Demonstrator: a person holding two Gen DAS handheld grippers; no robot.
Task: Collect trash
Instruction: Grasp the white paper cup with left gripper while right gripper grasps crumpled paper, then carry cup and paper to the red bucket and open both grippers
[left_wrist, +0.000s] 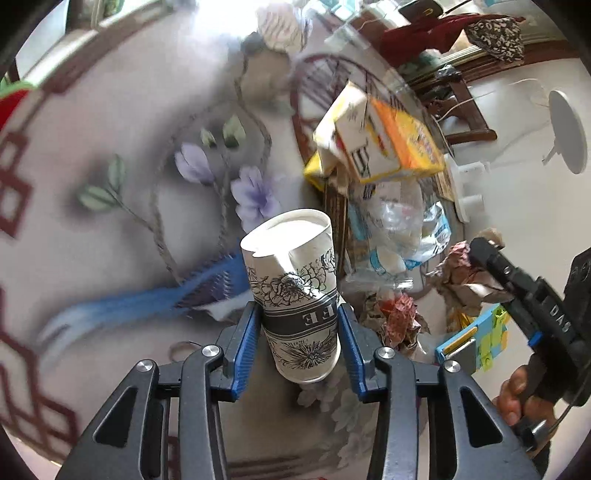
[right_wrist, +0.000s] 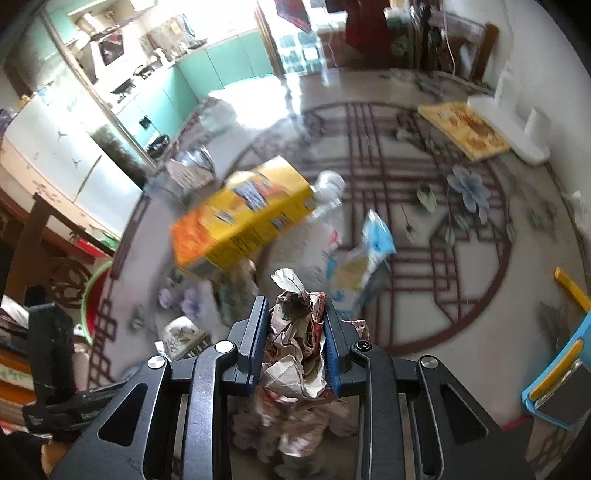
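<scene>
Mid-carry: my left gripper (left_wrist: 301, 325) clamps the paper cup (left_wrist: 293, 291), right gripper (right_wrist: 293, 347) clamps crumpled paper (right_wrist: 295, 354), both above the rug's trash pile (left_wrist: 391, 229); next I need a bin.

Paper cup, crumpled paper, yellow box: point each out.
paper cup (left_wrist: 295, 291), left wrist view, on its floral printed side.
crumpled paper (right_wrist: 295, 343), right wrist view, on the wad's middle.
yellow box (right_wrist: 243, 218), right wrist view, on its broad face.

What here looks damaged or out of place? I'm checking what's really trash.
The paper cup in the left gripper has a dented, torn rim. The right gripper clamps crumpled paper. A yellow box lies tilted on the carpet among plastic wrappers.
</scene>
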